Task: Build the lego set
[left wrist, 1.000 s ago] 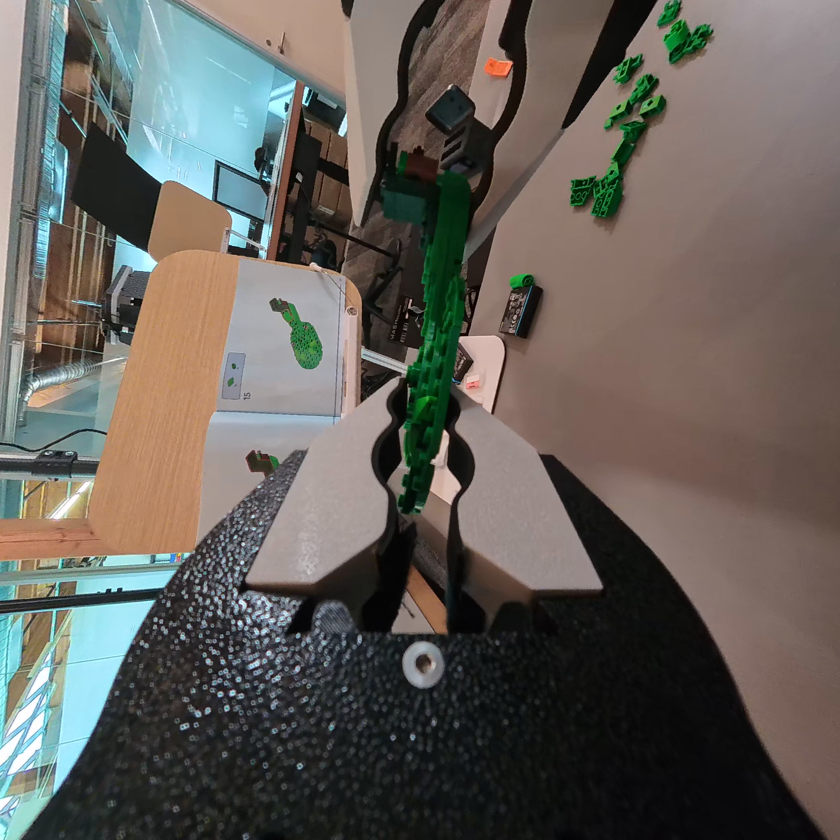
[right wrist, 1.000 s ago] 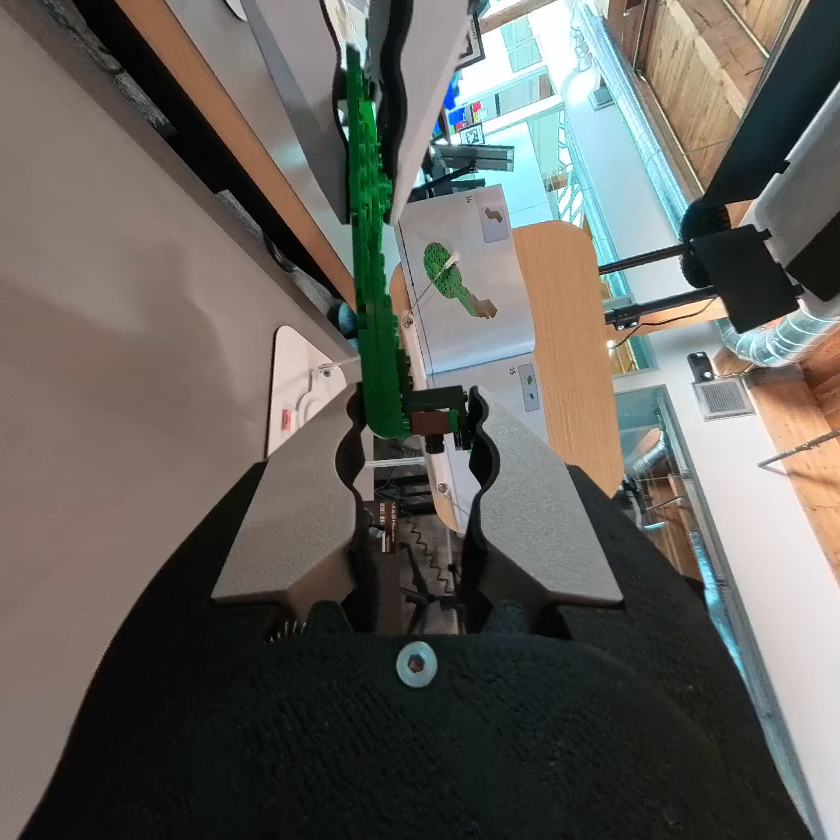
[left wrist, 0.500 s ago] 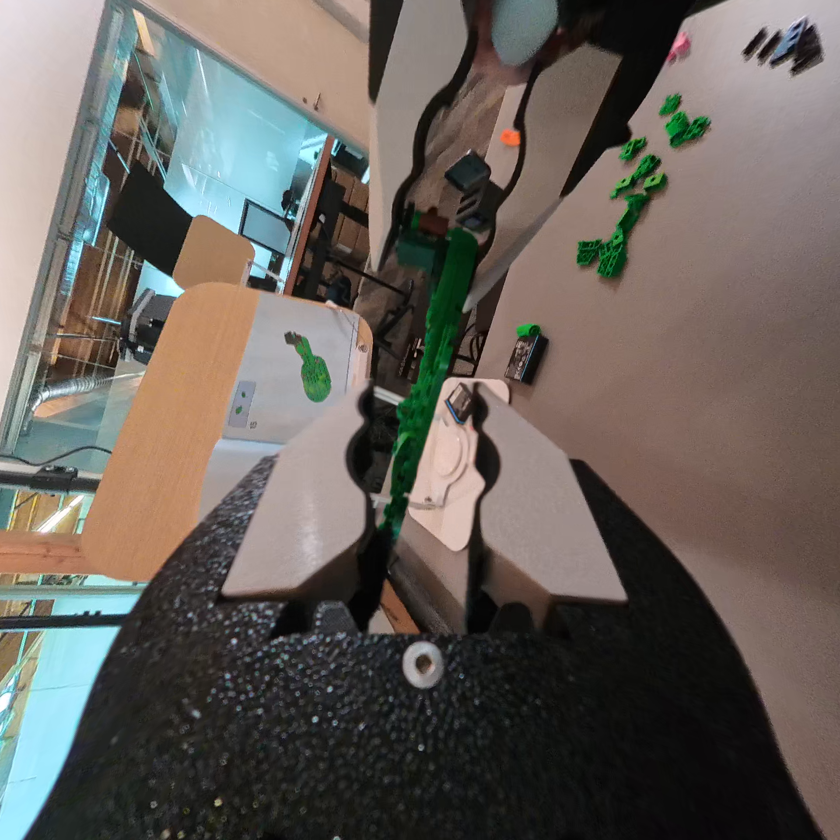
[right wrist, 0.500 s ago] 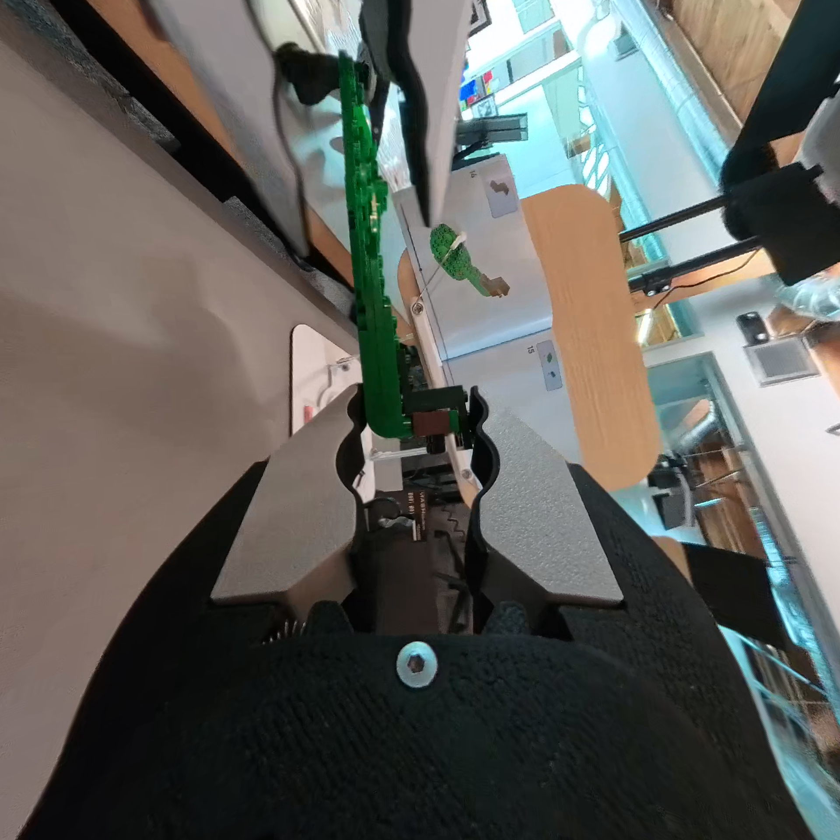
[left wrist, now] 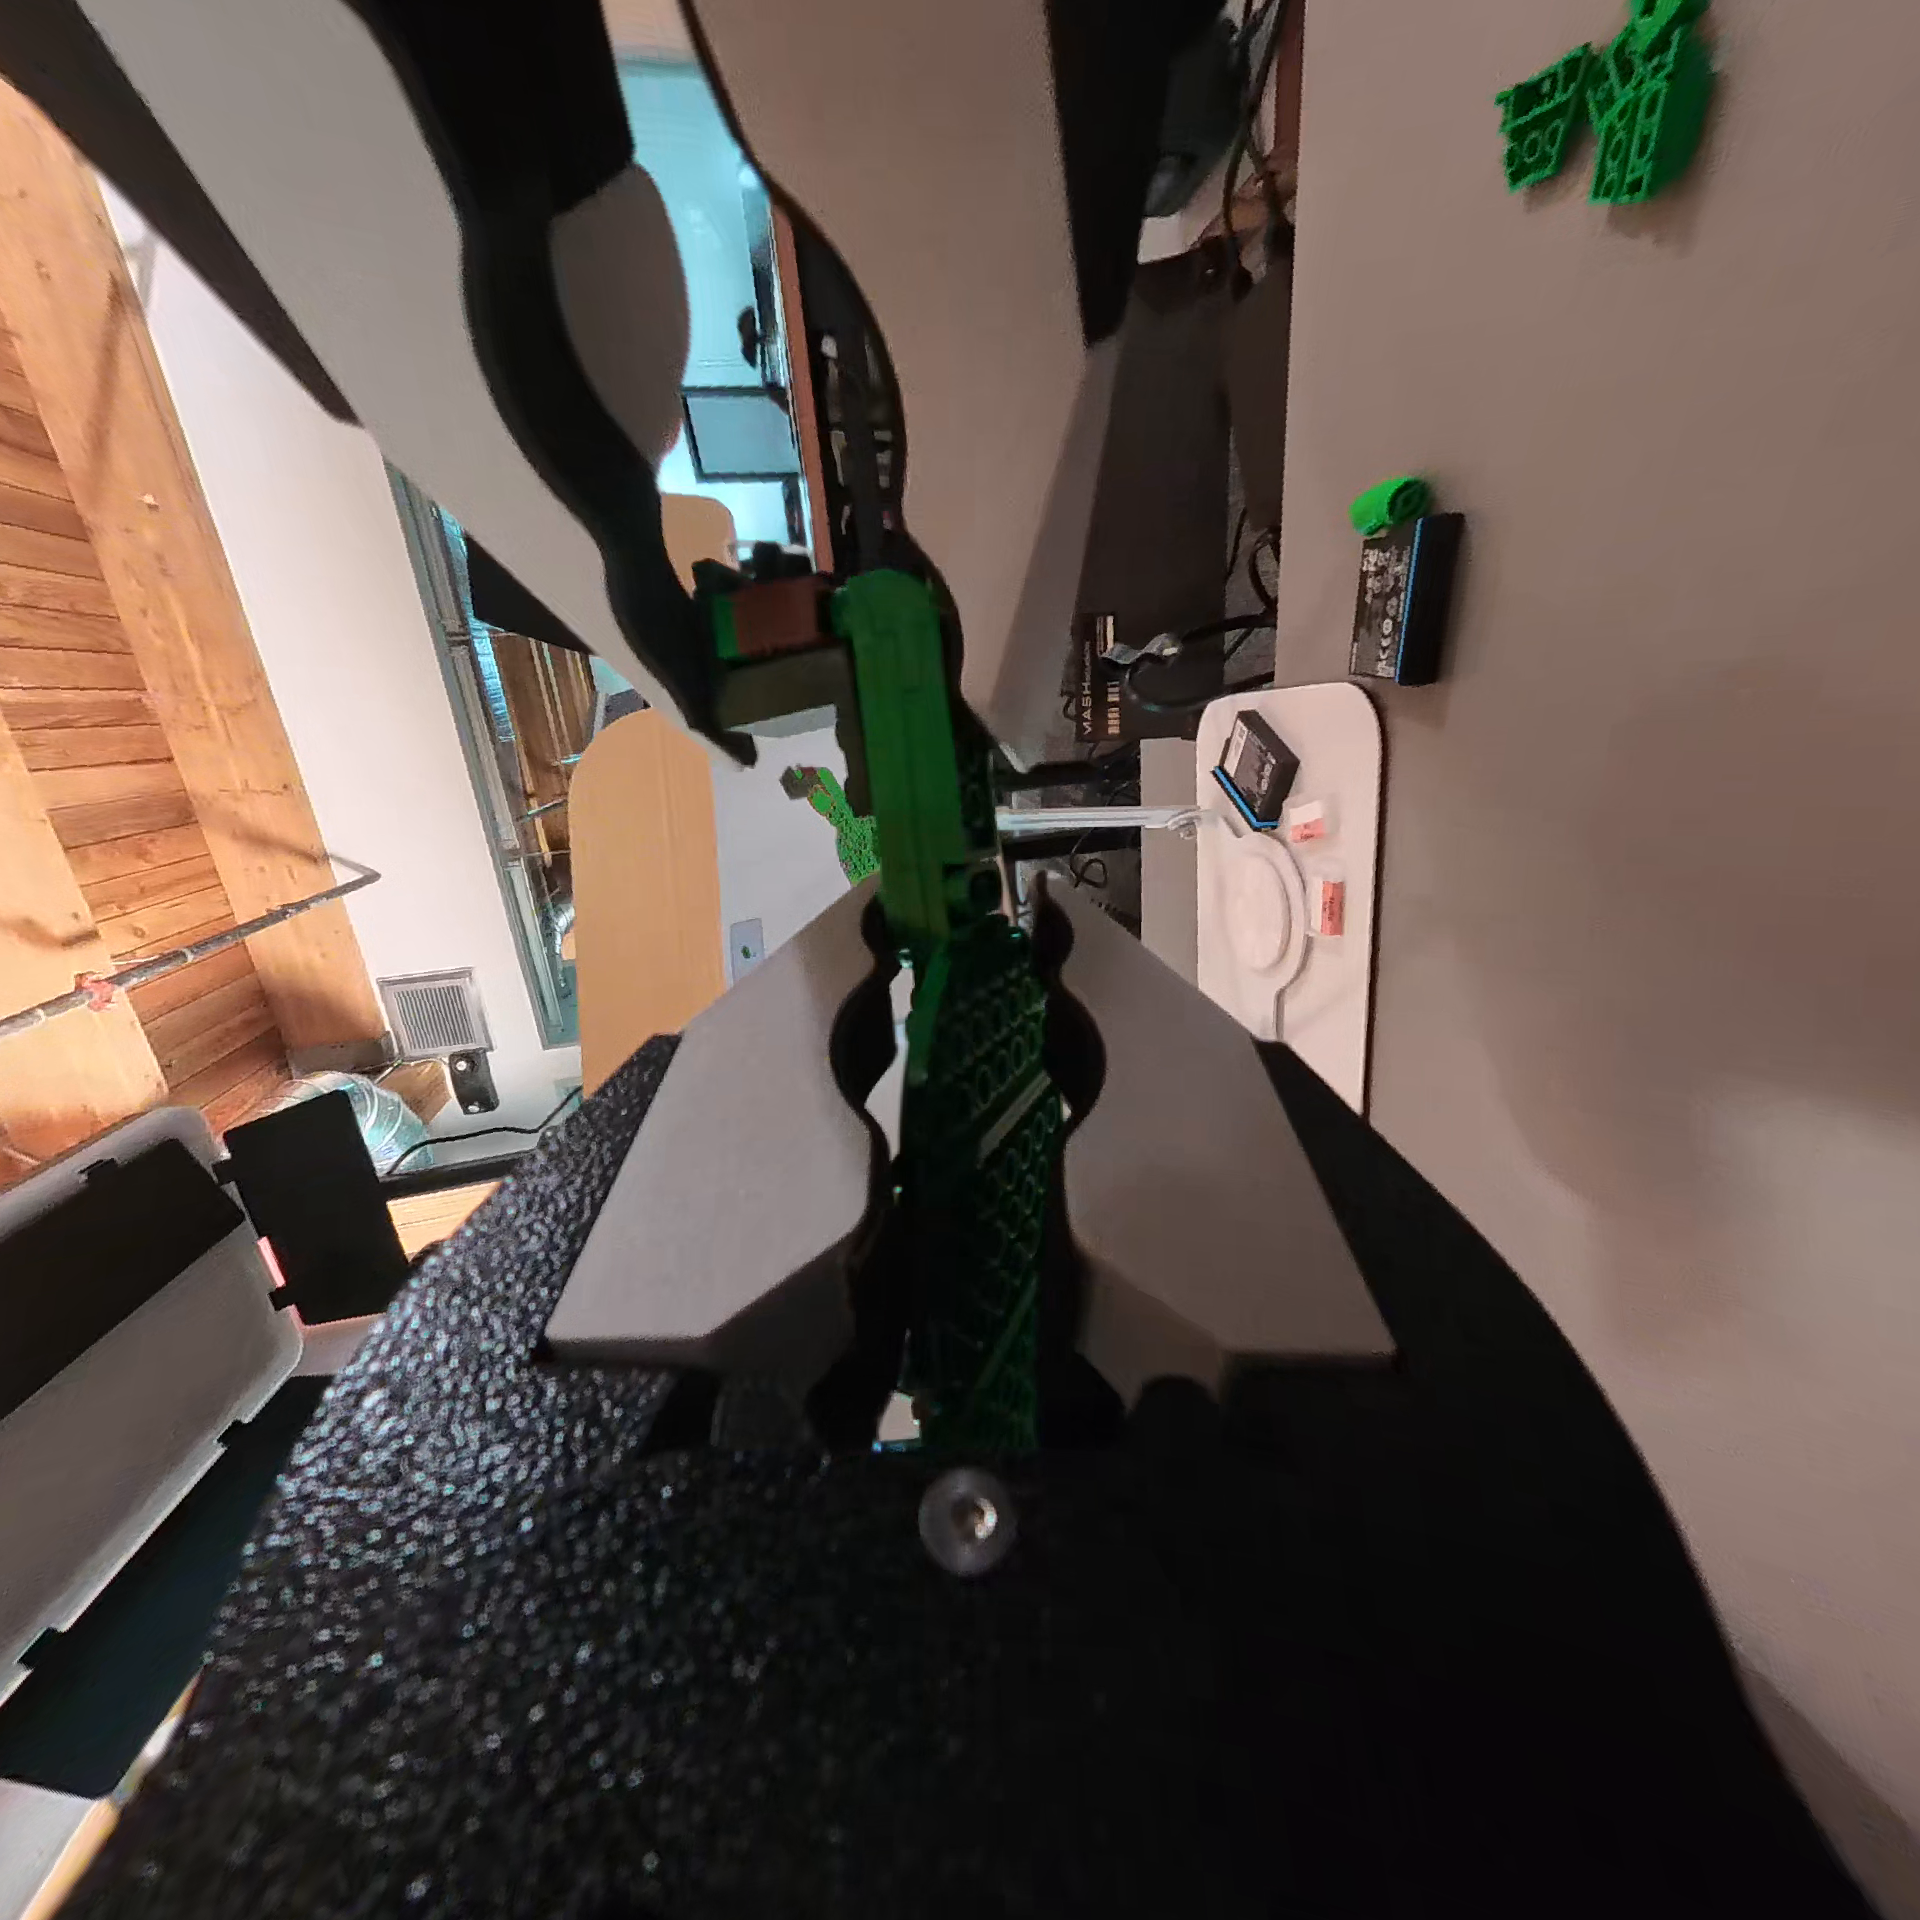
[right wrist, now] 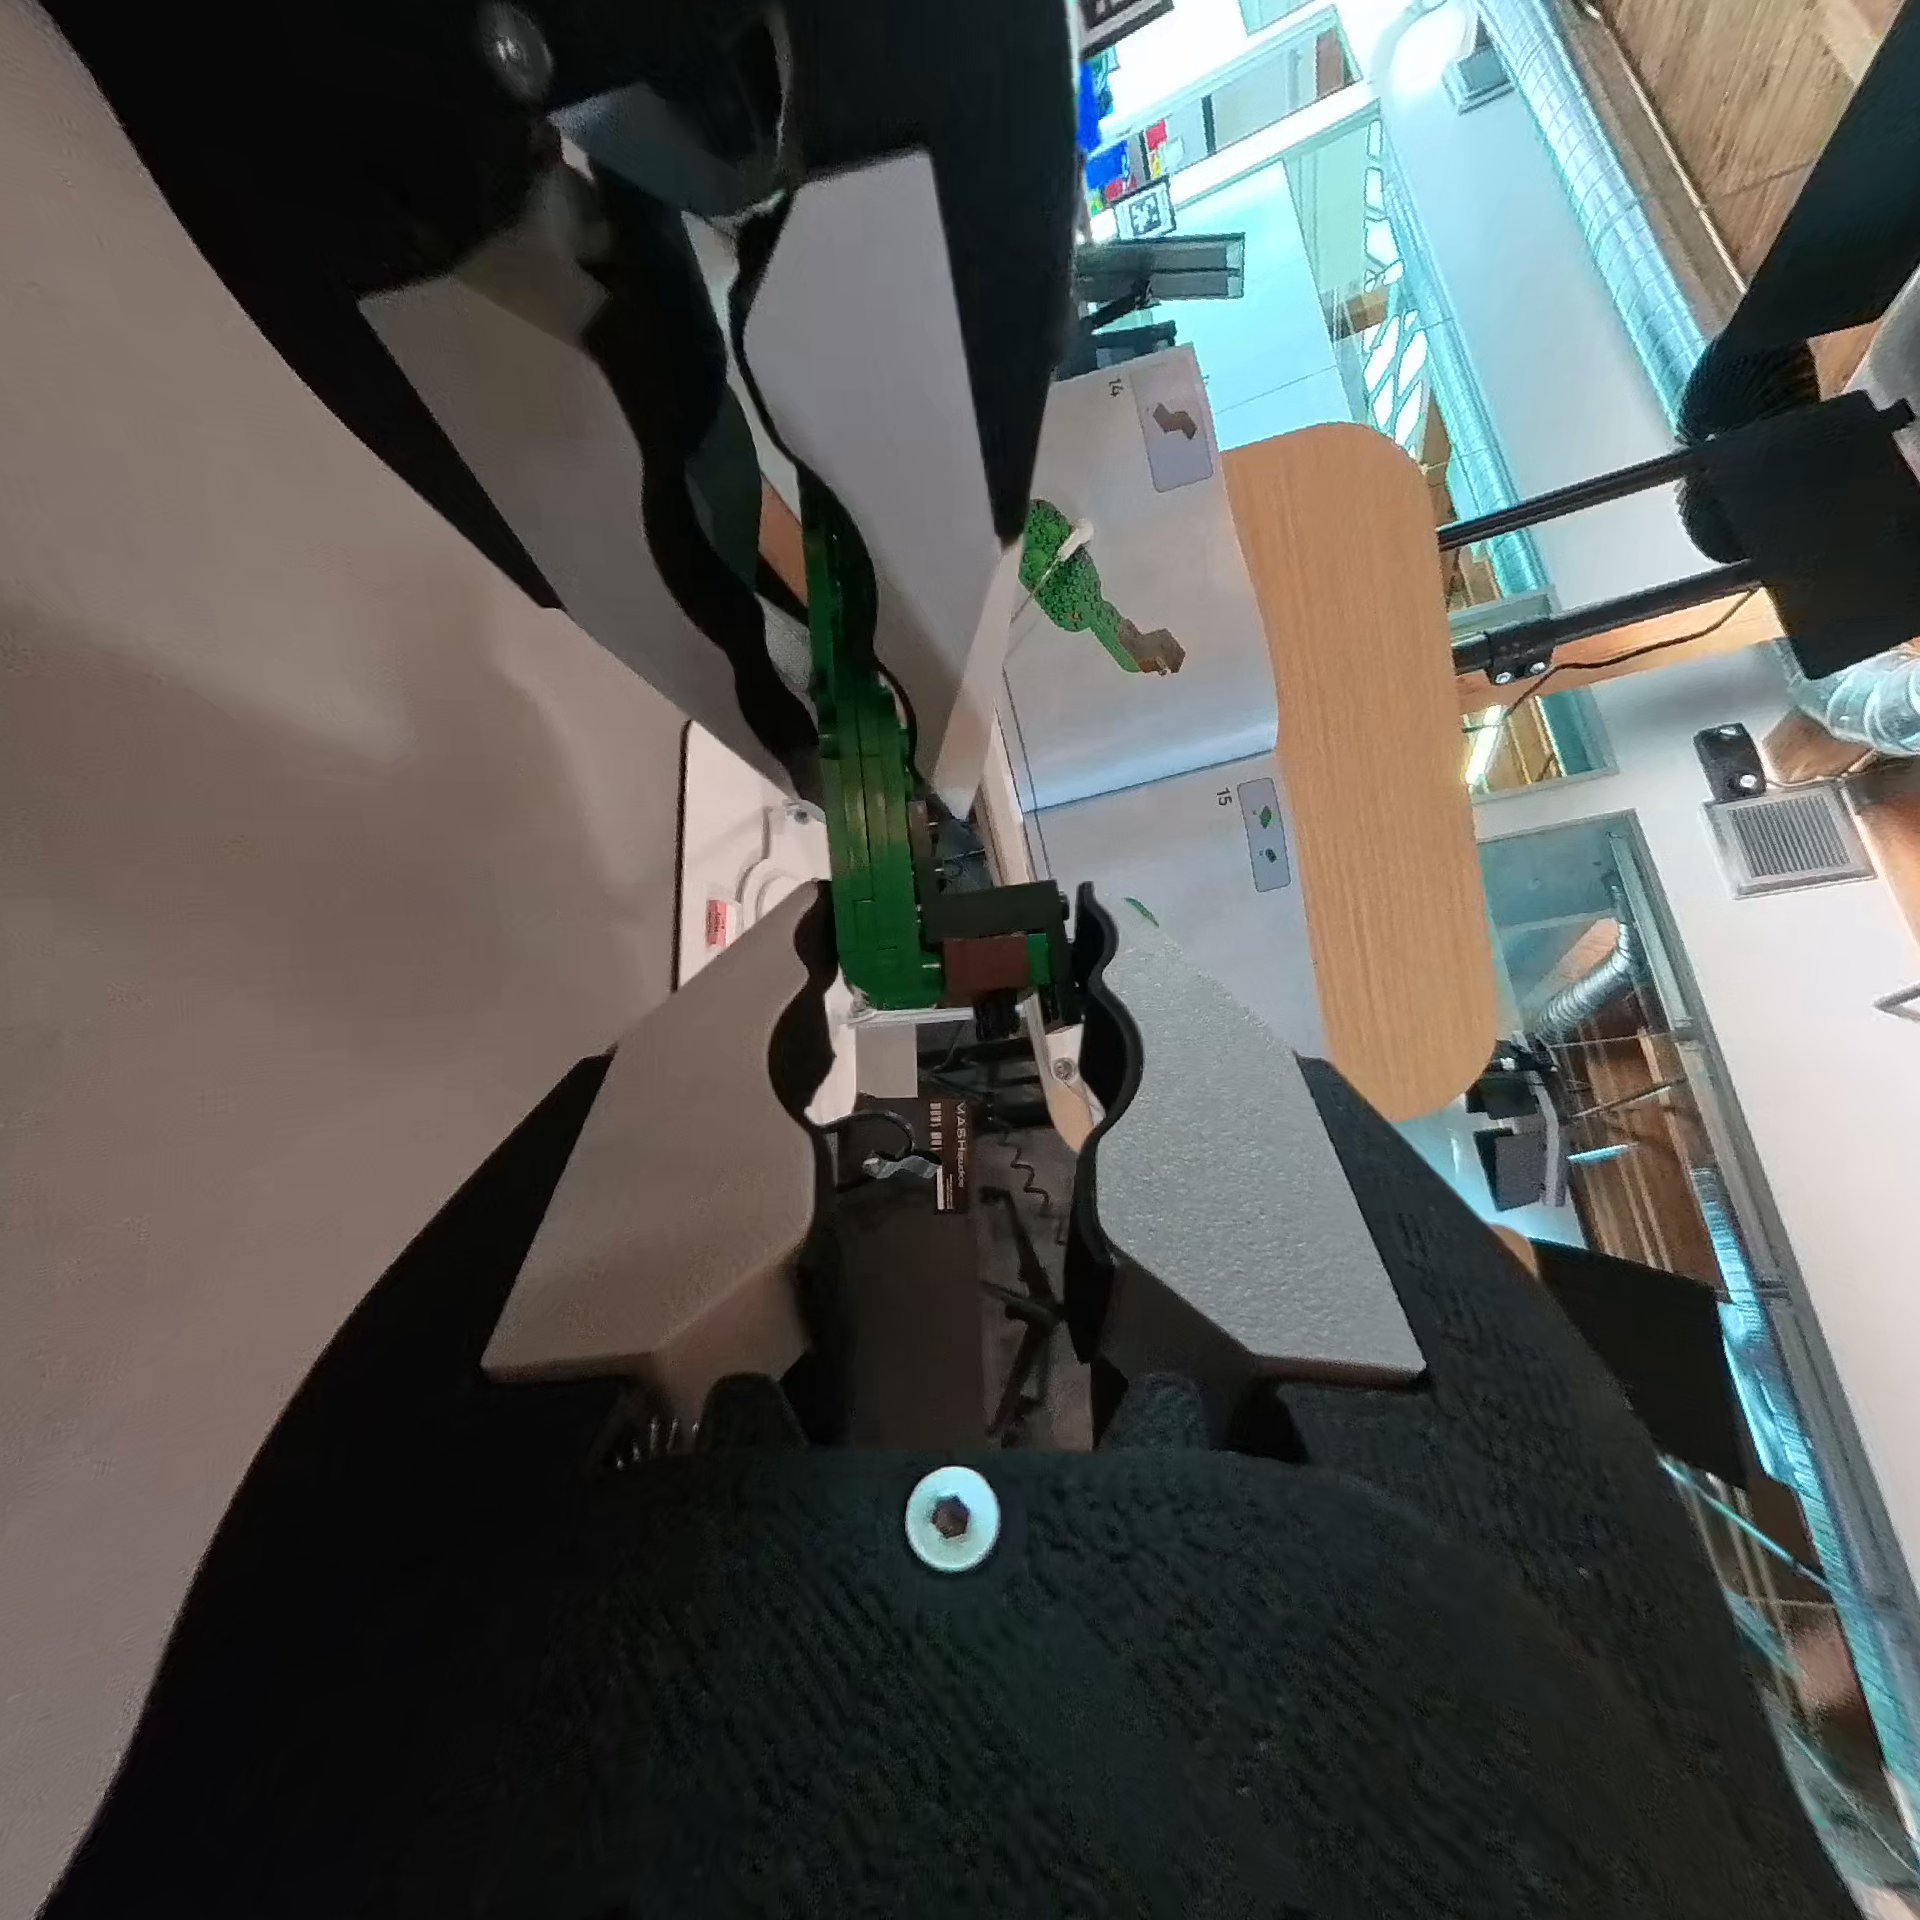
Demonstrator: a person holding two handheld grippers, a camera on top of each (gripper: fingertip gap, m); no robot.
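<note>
A flat green lego leaf build (left wrist: 904, 748) with a brown and dark green stem block (left wrist: 774, 629) hangs in the air between both grippers, edge-on to the cameras. My left gripper (left wrist: 956, 925) is shut on the leaf, which reaches deep between the fingers and shows its underside. My right gripper (right wrist: 951, 914) is shut on the stem end (right wrist: 987, 961) of the build (right wrist: 862, 831). The two grippers face each other closely: the right gripper (left wrist: 852, 727) fills the top of the left wrist view, and the left gripper (right wrist: 878, 769) fills the top of the right wrist view.
The grey table (left wrist: 1610, 1039) carries loose green pieces (left wrist: 1600, 114), a small green round piece (left wrist: 1387, 504), a black box (left wrist: 1403, 603) and a white pad (left wrist: 1288, 1039). An open instruction booklet (right wrist: 1143, 644) leans on a wooden stand (right wrist: 1361, 779). The grippers are tip to tip, or close to it.
My left gripper opened, slid forward along the leaf toward the right gripper, and closed on it again much deeper. The right gripper kept its hold on the stem end.
</note>
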